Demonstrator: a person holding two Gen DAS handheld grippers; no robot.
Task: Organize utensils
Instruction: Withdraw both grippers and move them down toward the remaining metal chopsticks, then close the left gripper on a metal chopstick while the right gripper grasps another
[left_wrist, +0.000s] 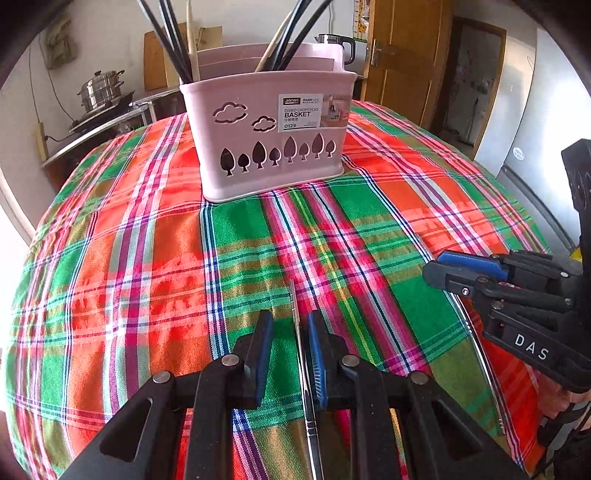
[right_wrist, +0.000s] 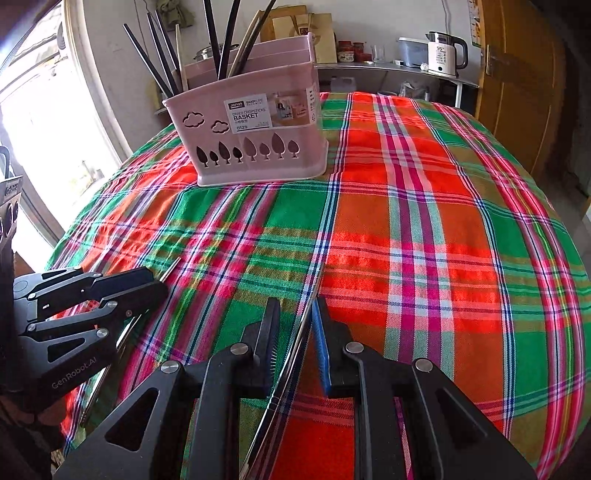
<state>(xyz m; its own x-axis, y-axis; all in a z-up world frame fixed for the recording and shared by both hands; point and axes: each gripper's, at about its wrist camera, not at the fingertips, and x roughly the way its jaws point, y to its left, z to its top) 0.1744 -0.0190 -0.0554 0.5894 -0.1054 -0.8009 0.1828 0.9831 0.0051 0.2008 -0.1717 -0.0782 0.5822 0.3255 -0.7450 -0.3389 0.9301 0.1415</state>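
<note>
A pink chopstick basket stands on the plaid cloth and holds several black and pale chopsticks; it also shows in the right wrist view. A steel chopstick lies on the cloth between the fingers of my left gripper, whose jaws are apart around it. Another steel chopstick lies between the fingers of my right gripper, also apart. The right gripper shows at the right of the left wrist view over that chopstick. The left gripper shows at the left of the right wrist view.
The table is covered in a red, green and pink plaid cloth. A steel pot sits on a stove at the back left. A kettle and jars stand on a shelf behind. A wooden door is at the right.
</note>
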